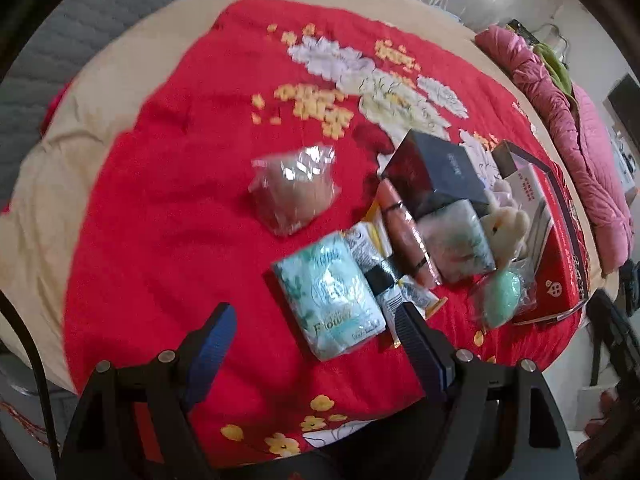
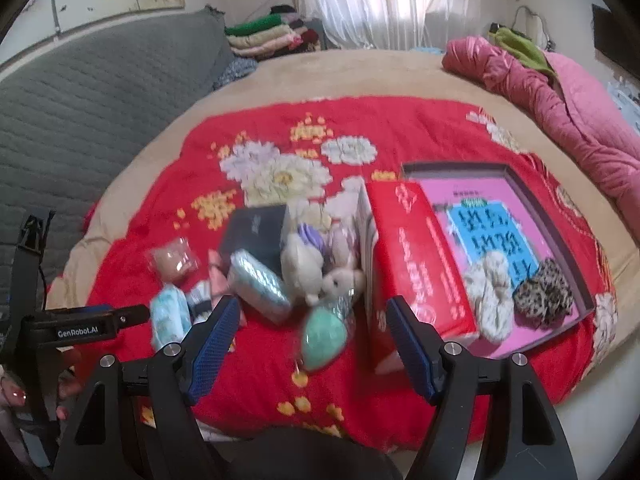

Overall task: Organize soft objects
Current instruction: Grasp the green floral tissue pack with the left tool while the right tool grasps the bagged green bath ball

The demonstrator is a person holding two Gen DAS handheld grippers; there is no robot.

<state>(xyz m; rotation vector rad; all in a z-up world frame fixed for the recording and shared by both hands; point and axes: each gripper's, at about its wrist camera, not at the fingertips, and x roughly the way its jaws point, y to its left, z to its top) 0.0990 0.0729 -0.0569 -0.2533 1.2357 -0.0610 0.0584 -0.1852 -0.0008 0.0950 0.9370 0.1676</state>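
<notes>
Soft items lie on a red flowered blanket. My left gripper hangs open just above a pale blue tissue pack, not touching it. Beyond are a bagged pink puff, a pink tube, a second tissue pack, a cream plush toy and a bagged green sponge. My right gripper is open over the green sponge. The open box holds a cream fluffy scrunchie and a spotted one.
A dark box stands behind the plush toys. The red lid leans beside the open box. A pink quilt lies at the right, a grey quilted headboard at the left. A hand holds the left gripper's housing.
</notes>
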